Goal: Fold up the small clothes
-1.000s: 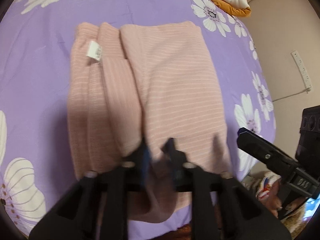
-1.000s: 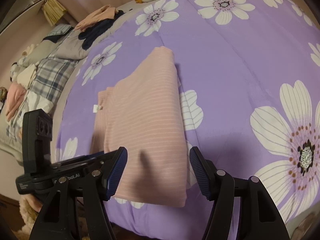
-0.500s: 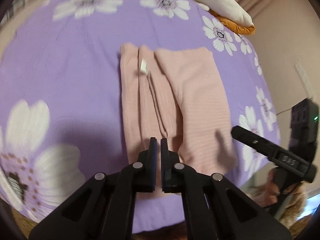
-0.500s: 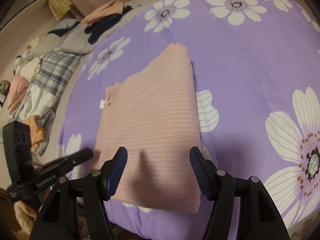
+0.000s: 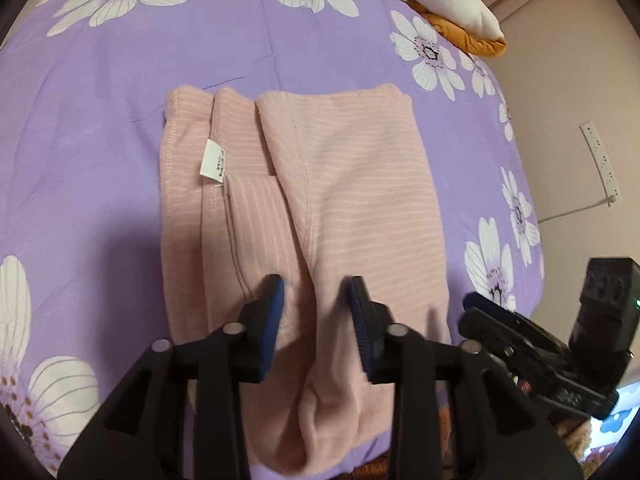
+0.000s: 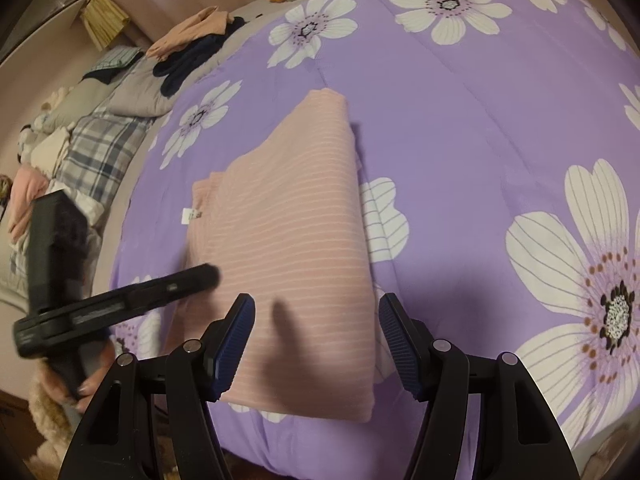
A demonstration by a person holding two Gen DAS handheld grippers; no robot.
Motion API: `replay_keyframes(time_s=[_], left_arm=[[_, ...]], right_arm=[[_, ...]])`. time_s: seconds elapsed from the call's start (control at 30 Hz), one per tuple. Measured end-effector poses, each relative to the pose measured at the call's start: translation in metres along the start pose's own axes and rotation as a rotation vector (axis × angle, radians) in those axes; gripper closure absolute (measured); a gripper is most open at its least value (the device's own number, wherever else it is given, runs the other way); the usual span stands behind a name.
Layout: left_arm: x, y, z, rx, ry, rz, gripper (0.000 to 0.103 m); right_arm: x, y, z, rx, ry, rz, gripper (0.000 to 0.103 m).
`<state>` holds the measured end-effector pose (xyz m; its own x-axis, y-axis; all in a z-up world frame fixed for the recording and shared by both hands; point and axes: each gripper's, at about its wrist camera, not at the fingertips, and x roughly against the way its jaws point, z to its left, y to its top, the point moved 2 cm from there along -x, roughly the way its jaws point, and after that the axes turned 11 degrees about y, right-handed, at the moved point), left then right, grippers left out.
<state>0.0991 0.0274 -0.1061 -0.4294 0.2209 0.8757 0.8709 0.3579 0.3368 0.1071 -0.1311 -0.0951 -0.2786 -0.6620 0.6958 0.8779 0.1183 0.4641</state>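
1. At the far left of my right-hand view, a heap of loose clothes (image 6: 72, 148) lies on a grey and plaid cover beside the bed.
2. My left hand-held gripper (image 5: 317, 312) has its fingers apart, with a clear gap between the blue pads (image 5: 272, 320). It grips nothing. It hovers over the near end of the pink striped garment (image 5: 320, 200), just above the rumpled ridge of cloth there; I cannot tell if the pads touch the fabric.
3. The garment lies folded lengthwise on the purple flowered bedspread (image 5: 100, 100), close to the near edge of the bed. On its left part, a white care label (image 5: 213, 160) sticks up from a seam. The right-hand layer overlaps the middle one.
4. In my right-hand view, the same garment (image 6: 296, 240) shows as a neat slab with a straight right edge, and the label (image 6: 191, 216) sits on its left side.
5. My right hand-held gripper (image 6: 316, 340) is wide open, its pads (image 6: 234, 344) spread about as wide as the garment's near end, and it holds nothing. It hangs over the garment's near right corner.
6. Further right, large white flowers cover the bedspread (image 6: 480, 120). At the far top edge, a white and orange cushion (image 5: 460, 8) rests on the bed.
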Motion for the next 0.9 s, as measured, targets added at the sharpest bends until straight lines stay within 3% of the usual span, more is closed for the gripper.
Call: replay_keyframes(time_s=[0.03, 0.3, 0.4, 0.57, 0.7, 0.73, 0.9], left_arm=[[0.0, 0.0, -0.002, -0.009, -0.021, -0.006, 0.097], [0.04, -0.016, -0.006, -0.063, 0.091, -0.162, 0.098], [0.04, -0.02, 0.0, -0.095, 0.138, -0.171, 0.098], [0.004, -0.021, 0.019, -0.063, 0.161, -0.111, 0.094], [0.009, -0.021, 0.017, -0.065, 0.157, -0.119, 0.091], [0.012, -0.021, 0.017, -0.065, 0.156, -0.116, 0.088], [0.029, -0.016, 0.028, -0.027, 0.185, -0.158, 0.05]], right_arm=[[0.0, -0.001, 0.0, -0.001, 0.002, 0.001, 0.039], [0.004, 0.002, 0.005, 0.011, 0.015, -0.013, 0.039], [-0.003, 0.003, 0.005, 0.014, 0.015, -0.001, 0.039], [-0.02, -0.001, 0.004, 0.012, 0.007, 0.049, 0.039], [-0.028, -0.003, 0.001, 0.012, -0.015, 0.074, 0.039], [-0.028, -0.003, 0.001, 0.013, -0.015, 0.077, 0.039], [-0.032, 0.002, 0.001, 0.03, -0.002, 0.071, 0.036]])
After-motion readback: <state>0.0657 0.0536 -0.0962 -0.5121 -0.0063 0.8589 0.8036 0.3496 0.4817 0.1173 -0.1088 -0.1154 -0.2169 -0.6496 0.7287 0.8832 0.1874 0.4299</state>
